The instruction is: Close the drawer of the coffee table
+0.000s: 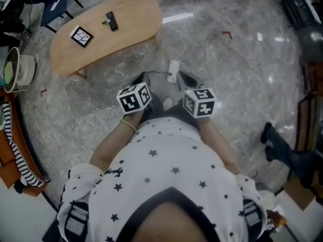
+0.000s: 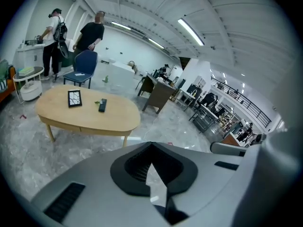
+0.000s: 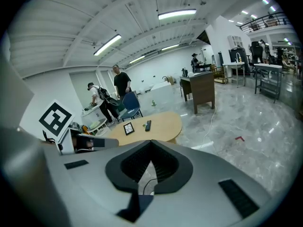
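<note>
Facing coffee table (image 1: 136, 24) bearing remote (image 1: 111, 20); cable (image 1: 182, 43) lying between; left gripper (image 2: 151, 145), right gripper (image 3: 151, 143) jaws closed.

Open-plan lab or workshop hall, not a home.
Polished grey marble-pattern floor (image 1: 242, 69) with red tape marks (image 1: 227, 34) and a loose white cable (image 1: 187, 32). White ribbed ceiling (image 2: 227, 18) with long strip lights (image 2: 191, 31). Dark brown desk (image 3: 201, 91), metal racks (image 3: 270, 79), railed mezzanine (image 2: 239, 100) at the far end. Low light wooden oval bench (image 2: 85, 115) and blue chair (image 2: 81, 70) on open floor. Two standing people (image 2: 92, 34) at a white counter (image 2: 29, 56).
</note>
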